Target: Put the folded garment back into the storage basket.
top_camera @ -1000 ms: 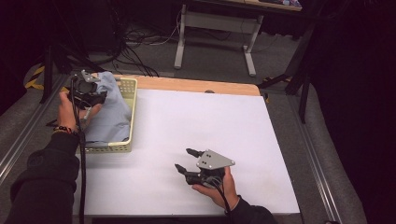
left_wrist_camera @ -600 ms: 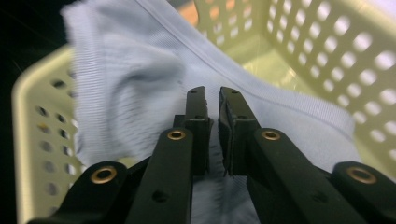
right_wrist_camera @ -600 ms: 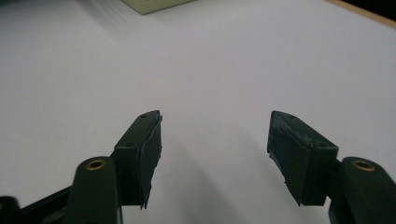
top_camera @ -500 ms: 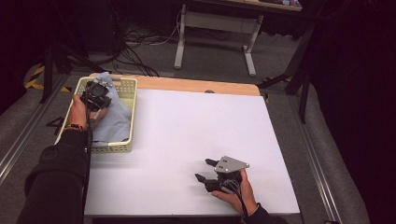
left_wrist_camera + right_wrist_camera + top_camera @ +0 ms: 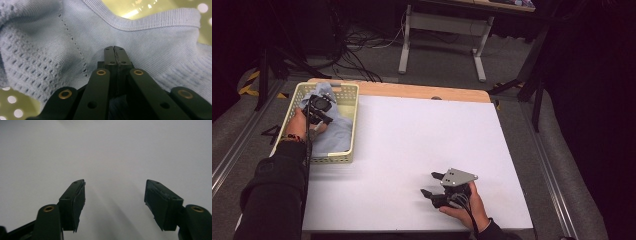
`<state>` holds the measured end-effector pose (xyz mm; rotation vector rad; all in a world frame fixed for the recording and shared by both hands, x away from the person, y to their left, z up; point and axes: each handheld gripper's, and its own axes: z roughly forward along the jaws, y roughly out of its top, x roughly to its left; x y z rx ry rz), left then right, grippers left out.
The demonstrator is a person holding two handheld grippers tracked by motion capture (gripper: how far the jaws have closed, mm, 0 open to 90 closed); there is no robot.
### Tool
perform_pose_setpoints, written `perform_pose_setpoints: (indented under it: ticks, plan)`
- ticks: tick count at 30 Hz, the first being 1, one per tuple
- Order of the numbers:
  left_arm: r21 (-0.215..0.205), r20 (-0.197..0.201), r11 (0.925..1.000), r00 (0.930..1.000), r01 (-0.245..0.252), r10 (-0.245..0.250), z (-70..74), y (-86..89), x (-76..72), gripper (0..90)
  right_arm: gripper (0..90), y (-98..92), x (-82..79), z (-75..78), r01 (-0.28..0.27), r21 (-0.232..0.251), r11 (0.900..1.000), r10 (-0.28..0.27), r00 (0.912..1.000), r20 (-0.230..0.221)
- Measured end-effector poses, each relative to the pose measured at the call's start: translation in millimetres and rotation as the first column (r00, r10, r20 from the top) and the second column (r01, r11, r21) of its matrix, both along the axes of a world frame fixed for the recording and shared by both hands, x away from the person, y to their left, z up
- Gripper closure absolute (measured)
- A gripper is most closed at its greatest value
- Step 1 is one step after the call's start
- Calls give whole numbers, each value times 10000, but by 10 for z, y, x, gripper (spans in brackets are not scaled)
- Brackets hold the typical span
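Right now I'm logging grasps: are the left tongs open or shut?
Shut. In the left gripper view the left tongs have their jaws pressed together over the blue garment in the basket.

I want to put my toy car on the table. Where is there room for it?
The white table top is bare between the yellow basket at its left edge and the right tool near the front. The far right stretch is free too. The basket is crowded: the blue cloth fills it, and the left tool presses into that cloth.
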<state>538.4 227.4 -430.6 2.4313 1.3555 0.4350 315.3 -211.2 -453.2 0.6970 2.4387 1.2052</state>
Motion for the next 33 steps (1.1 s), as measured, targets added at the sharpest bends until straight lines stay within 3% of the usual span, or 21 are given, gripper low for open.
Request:
perform_pose_setpoints:
  ticks: [7,10,13,18,22,27,28,29,30,31,33]
  plan:
    - [-29,-42,10000,10000,-62,62,9,-6,-9,900,336,8,-30,61,-23,4,10000,23,9996,270]
    - [52,289,10000,9996,-29,28,38,1,-15,895,334,12,-43,89,-16,12,10000,16,9989,465]
    - [-311,637,9993,9977,-208,227,80,46,-32,880,332,-18,-46,122,-65,297,9995,50,9988,491]
    - [-515,1245,9983,9917,-261,323,183,69,-96,877,329,-100,-57,180,201,524,9984,-241,9968,768]
    - [-516,1738,9986,9846,-77,166,291,32,-182,881,322,-202,-80,215,552,500,9972,-609,9908,1207]
    - [-704,2394,9974,9709,182,-8,394,-18,-311,888,310,-342,-88,236,1021,814,9914,-1122,9850,1311]
    - [-704,2394,9974,9709,182,-8,394,-18,-311,889,307,-354,-91,238,1059,828,9909,-1163,9842,1332]
    - [-848,2672,9960,9636,287,-50,425,-20,-350,891,303,-374,-96,240,1095,858,9903,-1204,9836,1340]
    - [-1024,2753,9942,9614,323,-29,442,-24,-372,891,303,-374,-96,240,1095,858,9903,-1204,9836,1340]
    - [-1088,3051,9930,9523,452,-99,479,-50,-430,888,301,-406,-101,239,1204,900,9886,-1323,9813,1398]
    - [-1330,3167,9889,9483,664,-211,515,-65,-481,885,300,-429,-107,238,1335,936,9866,-1459,9792,1411]
